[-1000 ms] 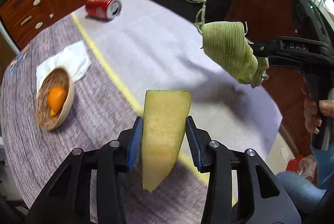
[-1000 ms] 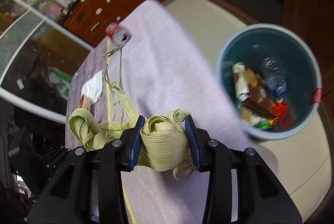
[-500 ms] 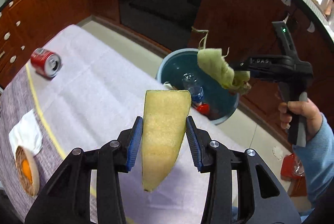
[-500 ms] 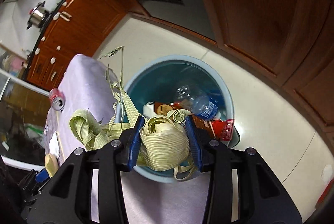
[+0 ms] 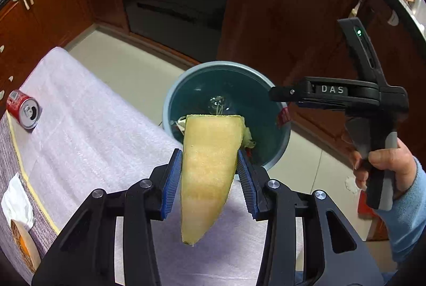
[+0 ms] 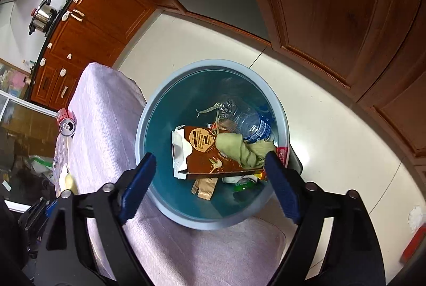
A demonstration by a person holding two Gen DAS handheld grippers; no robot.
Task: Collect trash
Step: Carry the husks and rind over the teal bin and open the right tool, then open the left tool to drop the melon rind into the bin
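The right tool (image 5: 277,94), marked "DAS", has just opened empty over the bin (image 6: 149,126); the left tool (image 5: 210,174) grips a melon rind (image 5: 210,168).

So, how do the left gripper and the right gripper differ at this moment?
The left gripper is shut on a yellow melon rind; the right gripper is open with nothing between its fingers, its jaws having just opened. The corn husk lies in the bin below the right gripper, while the left gripper's rind is not yet dropped. Both have black arms with blue pads and point down toward the bin.
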